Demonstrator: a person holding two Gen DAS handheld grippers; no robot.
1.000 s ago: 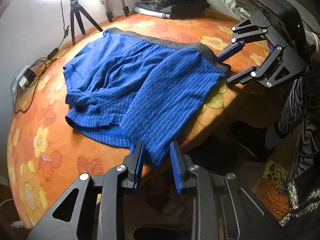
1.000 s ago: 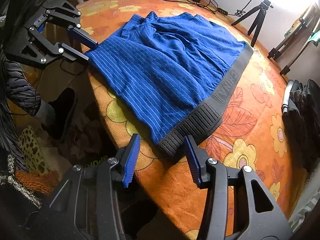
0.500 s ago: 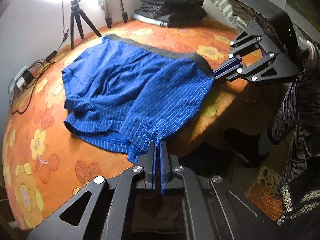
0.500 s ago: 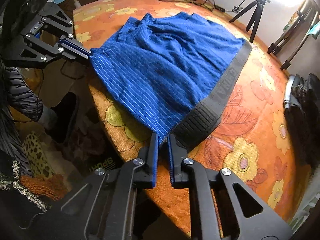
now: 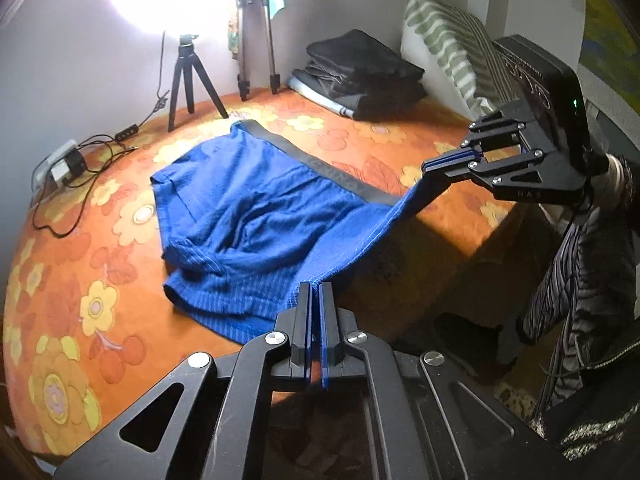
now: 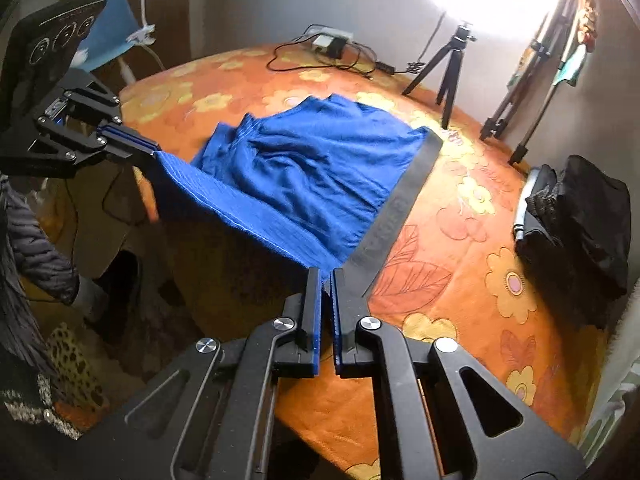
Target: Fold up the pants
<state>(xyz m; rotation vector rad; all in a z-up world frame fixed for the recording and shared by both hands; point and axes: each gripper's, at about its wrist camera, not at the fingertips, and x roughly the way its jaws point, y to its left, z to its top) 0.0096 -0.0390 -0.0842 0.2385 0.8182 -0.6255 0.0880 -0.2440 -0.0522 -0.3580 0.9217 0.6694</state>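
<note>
From the left wrist view we see our left gripper (image 5: 314, 292) pinched closed on the hem corner of the blue pants (image 5: 256, 216), and across the lifted edge our right gripper (image 5: 430, 166) clamped tight on the waistband corner. Only this view shows the striped pillow (image 5: 452, 40) standing behind the pants, next to a stack of folded dark clothes (image 5: 360, 72).

The right wrist view shows the right gripper (image 6: 327, 276) closed on the corner where blue cloth meets the grey waistband (image 6: 400, 196), and the left gripper (image 6: 154, 154) holding the far corner. Only here do we see a blue sheet (image 6: 106, 36) and a clip lamp (image 6: 142, 36) beyond the pants.

The pants are a soft ribbed knit with fine pale stripes; their near edge hangs taut between the grippers, the rest lying rumpled on the orange flowered cover (image 6: 460, 264). The waistband carries lettering we cannot read.
</note>
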